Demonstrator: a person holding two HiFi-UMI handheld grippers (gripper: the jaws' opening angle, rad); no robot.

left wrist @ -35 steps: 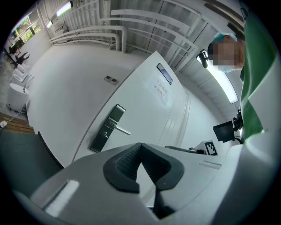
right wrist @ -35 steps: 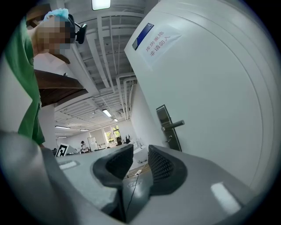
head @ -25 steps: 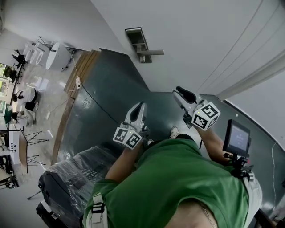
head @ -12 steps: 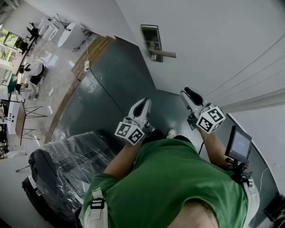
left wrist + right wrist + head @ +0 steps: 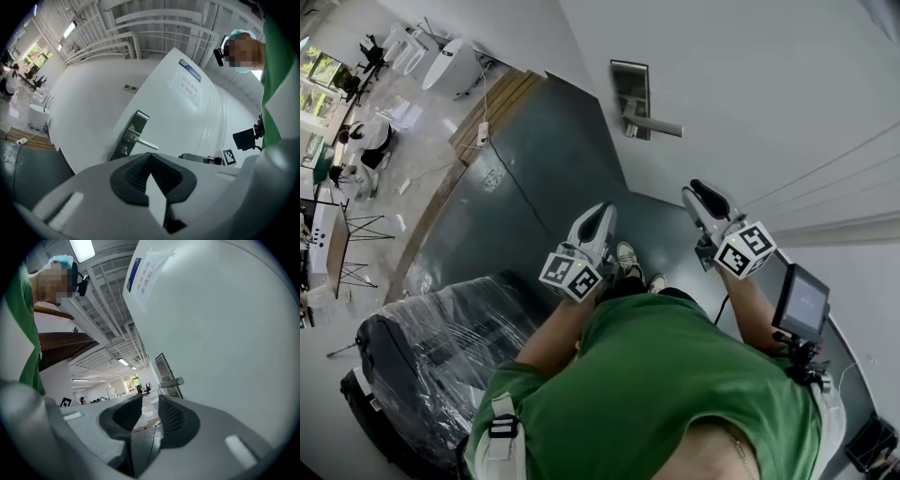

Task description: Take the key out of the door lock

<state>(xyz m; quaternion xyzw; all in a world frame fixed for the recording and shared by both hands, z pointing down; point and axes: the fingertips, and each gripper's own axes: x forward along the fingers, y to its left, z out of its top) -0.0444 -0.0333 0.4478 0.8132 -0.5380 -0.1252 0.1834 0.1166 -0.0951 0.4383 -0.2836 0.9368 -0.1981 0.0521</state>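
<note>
Handle (image 5: 661, 125) ahead; left gripper (image 5: 602, 215) closed, right gripper (image 5: 701, 193) parted, empty

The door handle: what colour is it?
The door handle is shiny silver metal; the head view shows it best.

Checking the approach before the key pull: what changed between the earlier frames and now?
The person has stepped toward the door: one shoe now shows further ahead, and the lock plate with its lever sits lower and larger in the head view. Nothing was taken hold of or let go. As before, the left gripper (jaws shut) and the right gripper (jaws slightly apart) are held out, empty, short of the lock.
</note>
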